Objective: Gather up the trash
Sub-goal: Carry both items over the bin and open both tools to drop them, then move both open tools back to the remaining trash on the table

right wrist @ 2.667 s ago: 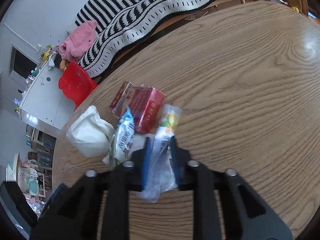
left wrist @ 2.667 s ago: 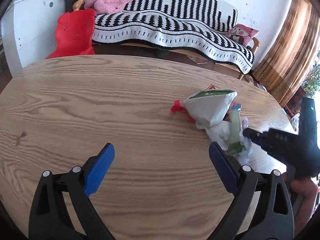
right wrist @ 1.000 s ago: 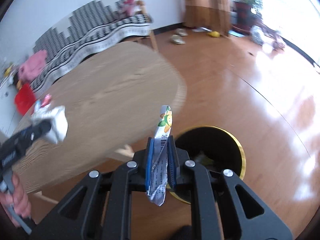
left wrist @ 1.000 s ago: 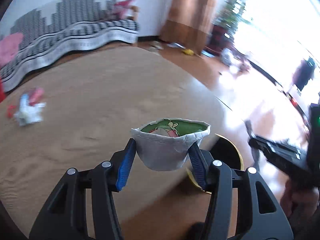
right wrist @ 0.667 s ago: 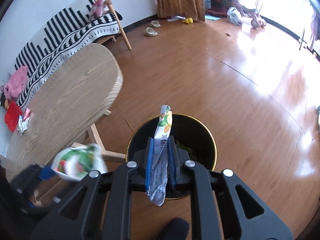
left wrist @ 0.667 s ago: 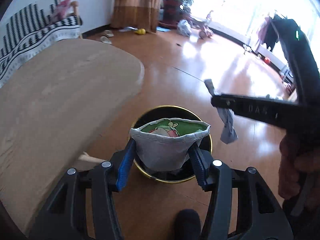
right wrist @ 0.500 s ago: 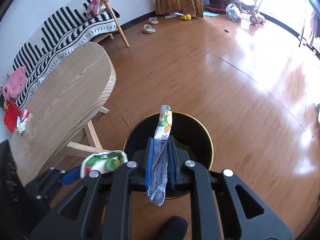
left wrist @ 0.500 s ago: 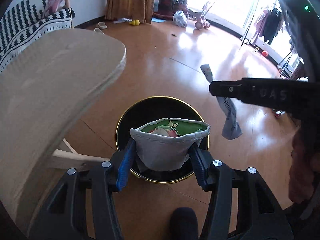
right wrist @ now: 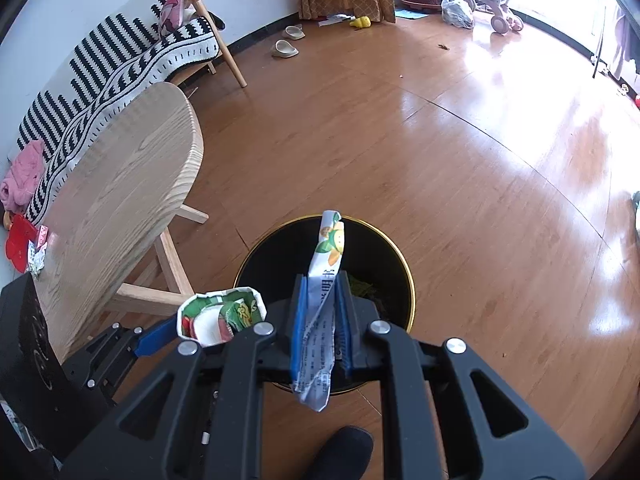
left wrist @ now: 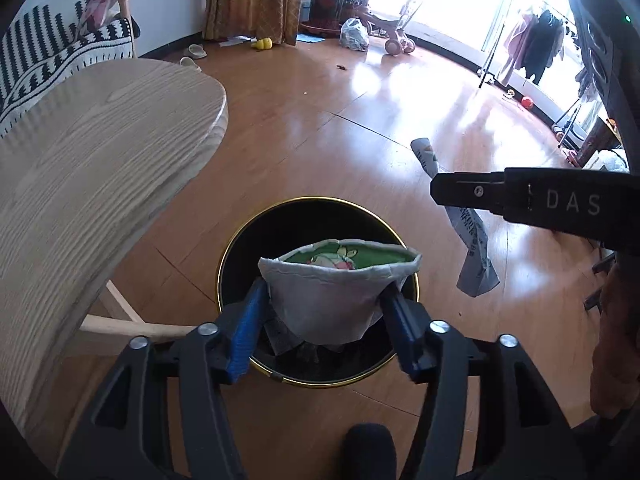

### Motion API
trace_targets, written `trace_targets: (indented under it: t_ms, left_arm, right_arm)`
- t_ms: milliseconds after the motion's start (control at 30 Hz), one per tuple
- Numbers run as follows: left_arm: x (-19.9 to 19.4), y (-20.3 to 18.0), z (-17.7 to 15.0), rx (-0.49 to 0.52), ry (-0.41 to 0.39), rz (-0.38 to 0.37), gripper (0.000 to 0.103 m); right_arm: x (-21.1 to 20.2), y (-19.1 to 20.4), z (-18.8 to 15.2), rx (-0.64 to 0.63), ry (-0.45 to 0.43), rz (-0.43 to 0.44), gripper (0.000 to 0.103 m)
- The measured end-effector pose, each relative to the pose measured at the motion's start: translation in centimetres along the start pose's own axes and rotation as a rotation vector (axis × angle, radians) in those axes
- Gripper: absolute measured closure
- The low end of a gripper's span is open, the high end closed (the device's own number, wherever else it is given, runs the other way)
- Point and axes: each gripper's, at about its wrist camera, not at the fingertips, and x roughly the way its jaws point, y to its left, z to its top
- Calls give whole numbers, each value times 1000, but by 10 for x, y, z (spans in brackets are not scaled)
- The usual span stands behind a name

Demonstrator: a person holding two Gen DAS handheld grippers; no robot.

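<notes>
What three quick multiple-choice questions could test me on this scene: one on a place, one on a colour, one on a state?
1. Where is the bin?
A. On the table
B. On the floor beside the table
C. On the sofa

2. What colour is the bin's rim?
A. Gold
B. Red
C. White

3. What is the right gripper doing?
A. Standing open and empty
B. Pinching a wrapper
C. Holding a slipper

Answers:
1 B, it stands on the wooden floor next to the table.
2 A, a gold ring edges the black bin.
3 B, its jaws press a printed wrapper.
</notes>
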Motion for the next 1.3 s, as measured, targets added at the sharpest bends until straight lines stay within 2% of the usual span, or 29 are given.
trace_targets:
  t_ms: [133, 633, 700, 733, 767, 933, 1033, 1200, 1300]
  left_arm:
    - [-4, 1, -2, -3, -15, 1, 28]
    - [-37, 10, 3, -21, -61, 4, 25]
    - [-46, 14, 3, -23, -72, 7, 22]
    - [-50, 18, 3, -24, -78, 8, 22]
    - [-56, 21, 4, -28, -86, 9, 21]
    - [-84, 43, 2, -44, -124, 35, 17]
    - [-105, 69, -1, -84, -158, 85, 14]
    - [-141, 138, -15, -213, -185, 198, 13]
    - [-167, 192, -34, -320, -190, 298, 11]
  right_arm:
    - [2, 1, 0, 4, 4, -1, 88]
    - [11, 4, 4, -3, 35, 4, 87]
    - [11, 6, 5, 0, 39, 11, 70]
    - [9, 7, 5, -1, 29, 8, 45]
    - [6, 8, 6, -3, 13, 2, 31]
    - [-2, 25, 11, -17, -10, 1, 31]
    - [-4, 50, 14, -46, -20, 8, 31]
    - [-4, 125, 20, -148, -27, 72, 27]
    - [1, 174, 20, -215, -20, 120, 26]
